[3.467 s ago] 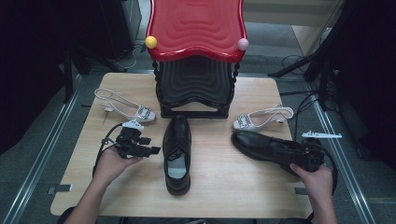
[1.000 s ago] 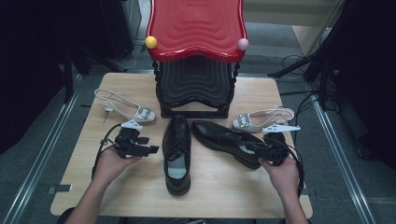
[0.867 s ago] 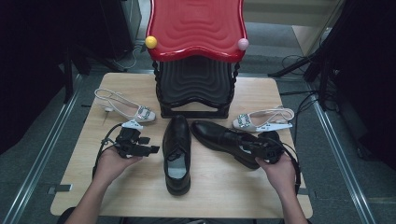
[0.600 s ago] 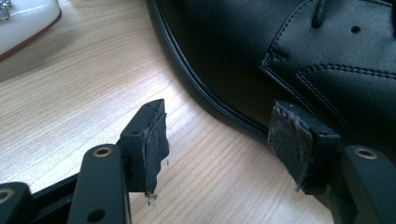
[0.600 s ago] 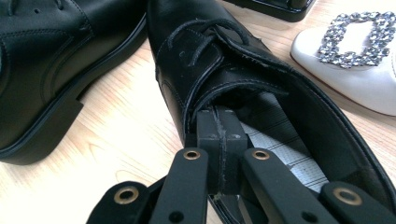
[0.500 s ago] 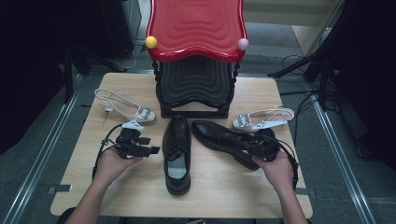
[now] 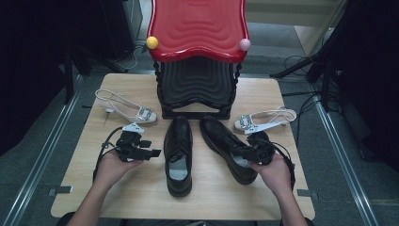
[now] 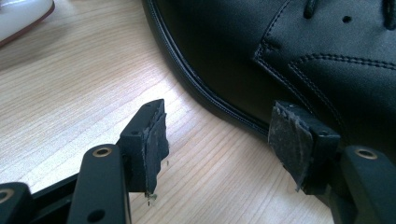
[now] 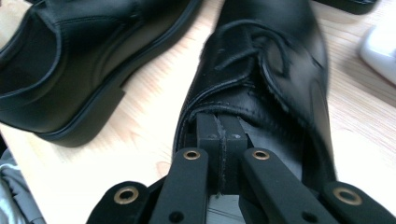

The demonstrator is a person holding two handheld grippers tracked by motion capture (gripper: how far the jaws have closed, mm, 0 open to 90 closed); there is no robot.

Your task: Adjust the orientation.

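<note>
The step in hand looked like pairing up the two black shoes on the worktop [image 7: 94, 188] in front of the red-topped rack [image 7: 196, 56]. The right tongs [image 7: 258, 151] were closed, their pads pressed together inside the heel opening of the right-hand black shoe [image 7: 226, 146]; whether they pinched the collar or only pushed from within I could not tell. That shoe lay slanted, its toe pointing toward the rack's foot and close to the toe of the other black shoe [image 7: 178, 155], its heel swung out to the right. The other shoe lay straight, toe to the rack.

The left tongs [image 7: 149, 153] stood open with nothing between them, just beside the straight shoe's left flank, one pad close against the leather in the left gripper view.

The next move, I judged, called for swinging the slanted shoe's heel in until it lay parallel with its mate, without nudging the white sandal [image 7: 263, 120] just beyond it. A second white sandal [image 7: 127, 107] lay at the far left.

As for containers, both shoe openings held only their grey insoles, and the rack's lower shelf appeared bare.
</note>
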